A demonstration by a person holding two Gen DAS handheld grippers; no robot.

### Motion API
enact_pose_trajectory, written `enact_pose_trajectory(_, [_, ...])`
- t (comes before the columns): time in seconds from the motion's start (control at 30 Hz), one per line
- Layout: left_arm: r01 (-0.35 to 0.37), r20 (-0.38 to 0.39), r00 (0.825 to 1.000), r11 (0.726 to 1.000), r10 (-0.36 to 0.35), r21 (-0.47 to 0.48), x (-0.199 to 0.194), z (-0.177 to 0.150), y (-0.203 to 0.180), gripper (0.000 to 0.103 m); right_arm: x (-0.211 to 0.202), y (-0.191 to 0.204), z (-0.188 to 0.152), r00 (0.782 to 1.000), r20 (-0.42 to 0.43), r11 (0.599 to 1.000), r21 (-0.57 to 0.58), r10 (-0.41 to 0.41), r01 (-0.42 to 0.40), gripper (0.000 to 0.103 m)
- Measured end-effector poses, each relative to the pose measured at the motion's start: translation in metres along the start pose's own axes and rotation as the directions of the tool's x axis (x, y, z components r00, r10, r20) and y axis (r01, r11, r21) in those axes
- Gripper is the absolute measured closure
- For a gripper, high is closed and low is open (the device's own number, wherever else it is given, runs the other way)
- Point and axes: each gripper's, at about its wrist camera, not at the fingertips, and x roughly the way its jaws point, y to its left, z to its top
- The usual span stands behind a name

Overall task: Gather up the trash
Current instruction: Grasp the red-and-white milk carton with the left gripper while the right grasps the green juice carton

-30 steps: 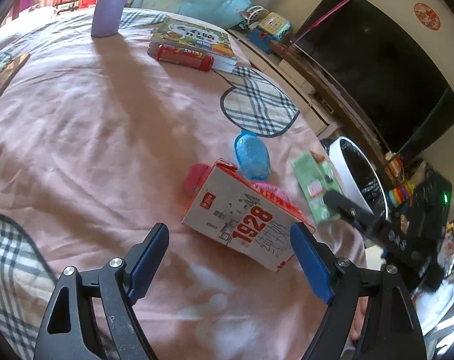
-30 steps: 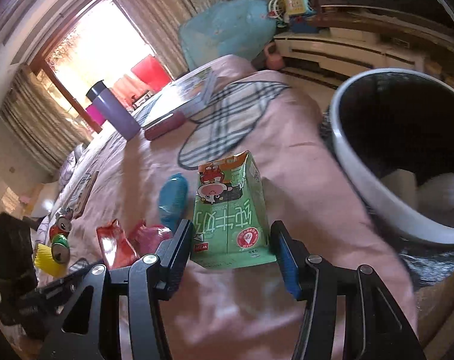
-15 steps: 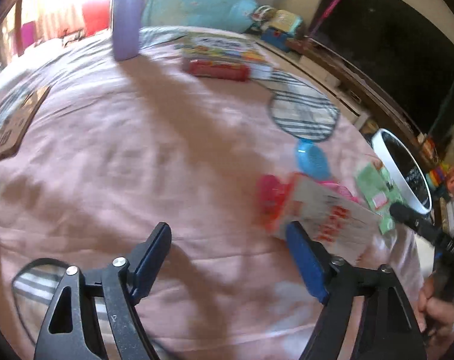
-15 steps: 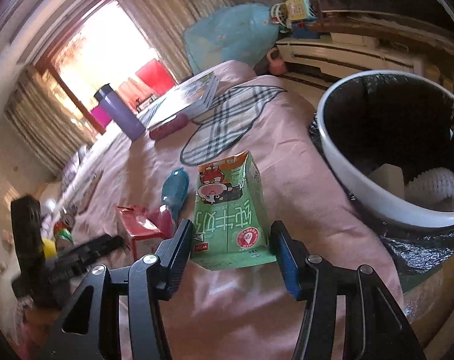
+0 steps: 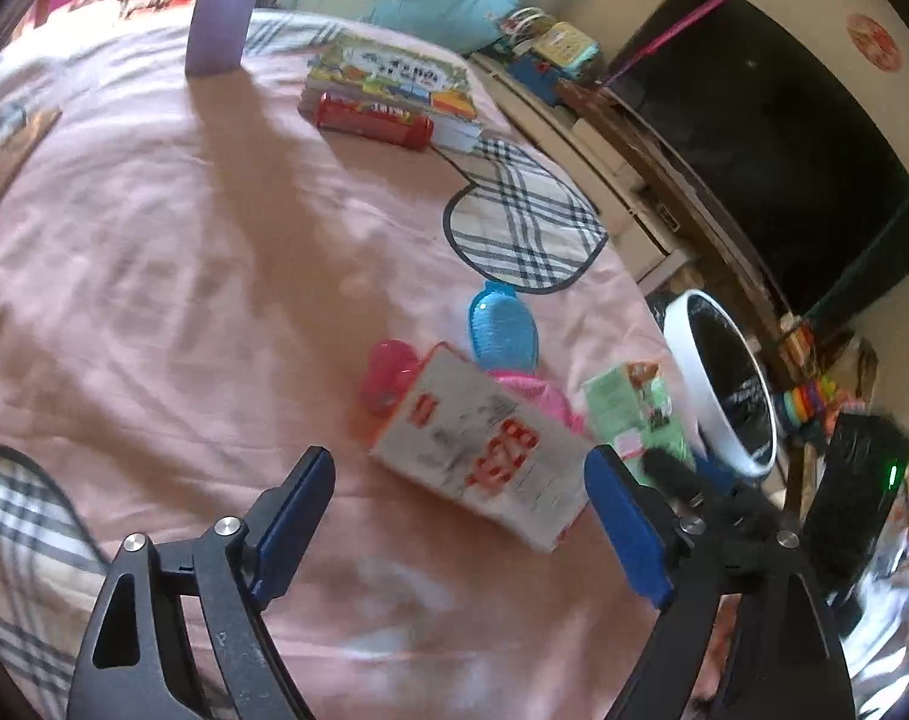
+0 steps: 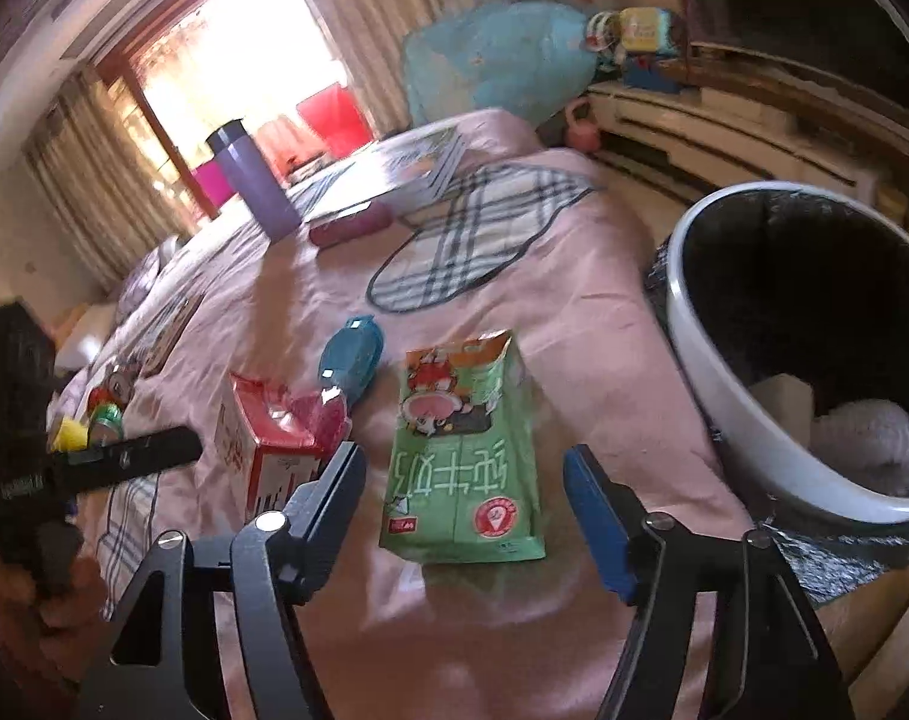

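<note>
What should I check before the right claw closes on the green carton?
1. Right claw open: ok, jaws spread wider than the green carton.
2. Carton between the jaws: ok, it lies flat on the pink bedspread with a gap on each side.
3. Neighbours out of the way: ok, the red and white carton sits outside the left finger, apart from the green one.
4. Bin reachable: ok, the white bin stands open just right of the bed edge.
5. Left claw out of the way: ok, open over the red and white carton.
6. Carton empty: cannot tell.
</note>
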Motion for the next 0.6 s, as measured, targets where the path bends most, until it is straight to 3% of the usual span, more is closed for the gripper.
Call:
enact_pose_trajectory(0.03, [0.004, -0.007, 1.0, 1.0, -0.004, -0.023, 0.005, 0.004, 0.0, 0.016, 0.002, -0.001, -0.001, 1.0, -0.017, 1.0, -0.002, -0.001, 0.001, 0.052])
enact_pose_trajectory(0.2, [-0.038, -0.037, 0.999, 0.997, 0.035, -0.065, 0.035, 0.01, -0.008, 0.016, -0.002, -0.004, -0.008, 1.0, -0.011, 1.0, -0.001, 0.006, -0.006, 0.052])
enact_pose_trajectory(0.33, [-0.047, -0.009, 0.999, 0.999, 0.047, 0.019, 0.038, 0.005, -0.02, 0.017, -0.008, -0.009, -0.012, 1.0, -0.002, 1.0, 0.017, 0.015, -0.015, 0.052])
enact_pose_trajectory(0.6, [-0.002, 0.017, 1.0, 0.984, -0.001, 0.179, 0.017, -0.003, -0.023, 0.04, -0.027, -0.024, -0.017, 0.999, 0.036, 0.997, 0.082, 0.012, -0.015, 0.052])
